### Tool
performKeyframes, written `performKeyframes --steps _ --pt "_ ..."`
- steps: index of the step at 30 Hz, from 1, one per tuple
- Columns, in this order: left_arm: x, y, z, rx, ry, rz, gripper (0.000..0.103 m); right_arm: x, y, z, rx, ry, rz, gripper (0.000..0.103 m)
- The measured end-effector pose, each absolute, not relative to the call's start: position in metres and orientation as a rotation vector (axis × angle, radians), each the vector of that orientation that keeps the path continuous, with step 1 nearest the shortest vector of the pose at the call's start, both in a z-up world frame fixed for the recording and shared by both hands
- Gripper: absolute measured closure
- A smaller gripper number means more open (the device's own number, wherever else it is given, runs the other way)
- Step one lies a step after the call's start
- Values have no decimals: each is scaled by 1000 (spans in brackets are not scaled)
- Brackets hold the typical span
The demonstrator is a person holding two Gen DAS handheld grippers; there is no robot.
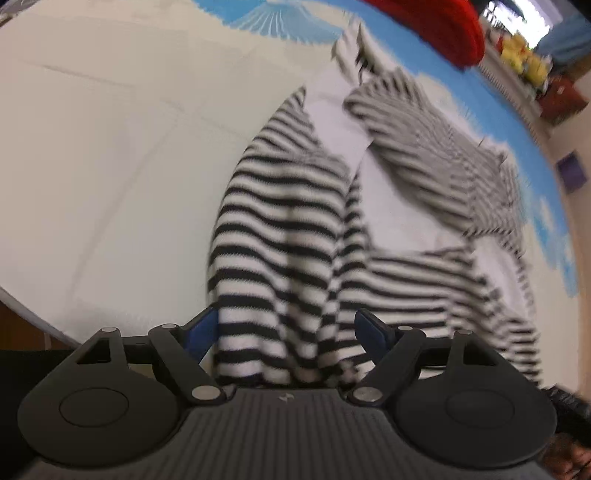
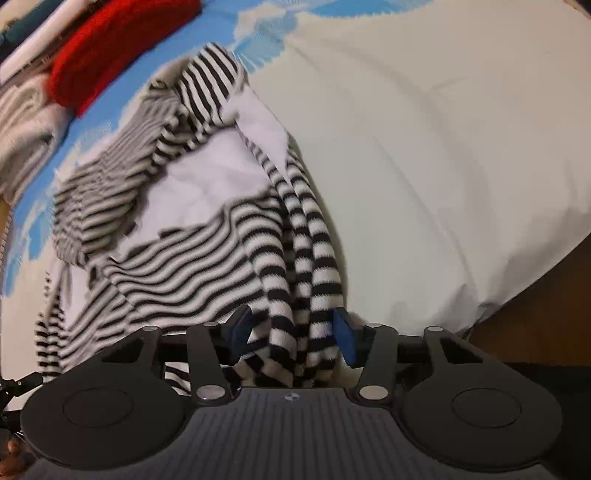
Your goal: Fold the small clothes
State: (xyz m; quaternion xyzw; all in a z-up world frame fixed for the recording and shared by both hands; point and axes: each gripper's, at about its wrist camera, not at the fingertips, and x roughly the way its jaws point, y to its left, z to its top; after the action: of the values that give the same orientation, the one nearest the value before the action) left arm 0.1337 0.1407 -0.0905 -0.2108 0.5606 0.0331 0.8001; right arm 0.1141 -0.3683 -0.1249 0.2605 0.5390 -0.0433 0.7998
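Spread across the whole frame in both views: a white sheet (image 1: 103, 155) with a blue printed border (image 2: 207, 35) along the top. Lay crumpled mid-frame, from top centre down to the lower edge: a black-and-white striped garment (image 1: 280, 236). Sat at the top edge, beyond it: a red cloth (image 2: 110, 48). Stood wide open at the bottom, left gripper (image 1: 284, 328), striped fabric between the pads, untouched. Stood partly open, right gripper (image 2: 291, 334), striped folds between; contact unclear.

Both wrist cameras look steeply down from close above, sharing the striped garment (image 1: 280, 240) (image 2: 207, 254).
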Motion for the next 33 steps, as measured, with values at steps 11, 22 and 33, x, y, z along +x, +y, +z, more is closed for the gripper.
performKeyframes --steps 11,22,33 --pt "114 135 -66 -308 1085 85 93 113 -360 -114 570 1106 -70 95" --pt "117 156 -91 -502 1209 55 59 110 -366 -123 539 1165 -153 80" --pt "113 138 -66 -378 1089 6 94 108 -356 -115 511 1134 -96 95"
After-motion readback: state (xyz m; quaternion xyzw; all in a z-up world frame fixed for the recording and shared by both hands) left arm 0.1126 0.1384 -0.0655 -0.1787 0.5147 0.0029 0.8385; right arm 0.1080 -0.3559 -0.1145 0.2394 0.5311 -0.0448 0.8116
